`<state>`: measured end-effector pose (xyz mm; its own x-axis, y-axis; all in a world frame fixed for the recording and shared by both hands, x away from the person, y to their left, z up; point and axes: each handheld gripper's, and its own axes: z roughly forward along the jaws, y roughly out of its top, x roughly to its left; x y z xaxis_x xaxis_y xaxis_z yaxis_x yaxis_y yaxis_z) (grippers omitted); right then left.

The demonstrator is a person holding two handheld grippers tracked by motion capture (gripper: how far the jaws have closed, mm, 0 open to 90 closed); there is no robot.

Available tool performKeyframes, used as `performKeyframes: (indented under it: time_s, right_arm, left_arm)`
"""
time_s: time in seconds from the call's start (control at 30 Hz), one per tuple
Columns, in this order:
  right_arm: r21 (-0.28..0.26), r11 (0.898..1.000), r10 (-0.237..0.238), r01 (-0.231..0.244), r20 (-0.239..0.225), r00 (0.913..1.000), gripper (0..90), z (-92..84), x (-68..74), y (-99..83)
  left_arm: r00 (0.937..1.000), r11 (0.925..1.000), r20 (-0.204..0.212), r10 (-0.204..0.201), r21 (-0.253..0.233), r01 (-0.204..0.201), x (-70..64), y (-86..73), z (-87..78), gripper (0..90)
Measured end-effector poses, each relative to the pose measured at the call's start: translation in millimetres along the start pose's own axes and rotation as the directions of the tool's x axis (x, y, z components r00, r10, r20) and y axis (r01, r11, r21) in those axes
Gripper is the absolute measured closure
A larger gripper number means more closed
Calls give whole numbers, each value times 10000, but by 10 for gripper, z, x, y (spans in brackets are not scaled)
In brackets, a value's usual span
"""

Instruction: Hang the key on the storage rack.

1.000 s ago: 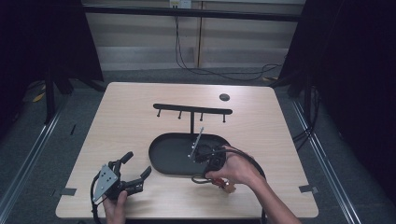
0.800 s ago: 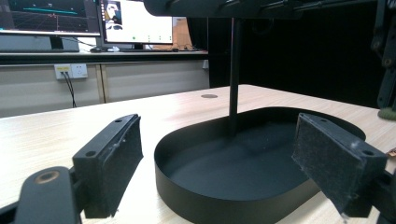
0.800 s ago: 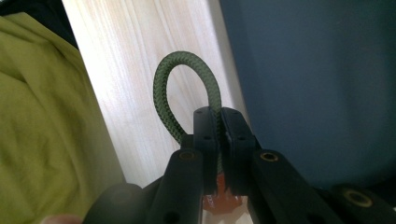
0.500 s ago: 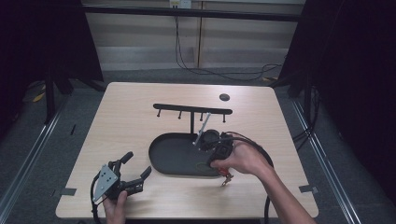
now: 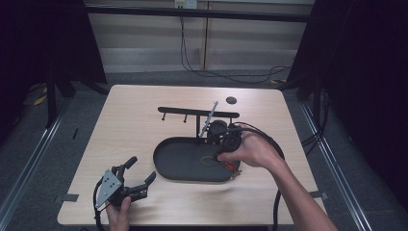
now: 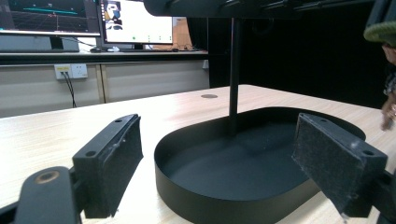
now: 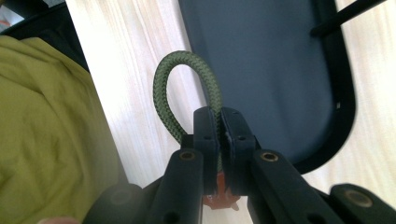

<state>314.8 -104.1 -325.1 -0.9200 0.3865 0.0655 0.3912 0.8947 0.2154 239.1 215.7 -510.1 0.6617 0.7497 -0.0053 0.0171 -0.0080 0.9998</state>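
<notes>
1. On my high view the right gripper (image 5: 219, 156) has climbed toward 12 o'clock since half a second ago. It now hangs over the 3 o'clock end of the black oval tray (image 5: 168, 166), just beside the hook rack's (image 5: 197, 113) upright post.
2. Its jaws are clamped tight on a green braided cord loop (image 7: 180, 88); something orange shows just below the pinch in the right gripper view. From above the loop (image 5: 209, 160) shows faintly over the tray floor.
3. The person's right hand (image 5: 252, 151) has moved up with it, cable trailing off toward 5 o'clock.
4. The left gripper (image 5: 137, 178) has not shifted: it sits at the table's (image 5: 130, 125) 7 o'clock corner, jaws spread wide with nothing between them, aimed at the tray (image 6: 187, 186).
5. The small dark disc (image 5: 231, 100) stays at 1 o'clock on the table.
</notes>
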Motion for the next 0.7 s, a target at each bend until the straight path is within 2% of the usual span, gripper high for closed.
performKeyframes:
  time_s: [0.3, 0.37, 0.53, 0.7]
  right_arm:
    - [189, 9997, -182, 176, 356, 9992, 857, -178, -101, 214]
    - [171, 9997, -175, 165, 594, 9981, 857, -221, -119, 263]
    - [21, 9994, -337, 337, 701, 9970, 857, -340, -184, 367]
    - [190, 9996, -233, 219, 739, 9970, 857, -426, -272, 469]
  left_arm:
    - [10000, 10000, -1, -2, -6, 2, 0, 0, 0, 156]
    - [10000, 10000, -1, 2, -6, -2, 0, 0, 0, 156]
    - [10000, 10000, -2, -2, -4, 2, 0, 0, 0, 156]
    - [10000, 10000, -3, -48, 0, 48, -3, 1, 0, 156]
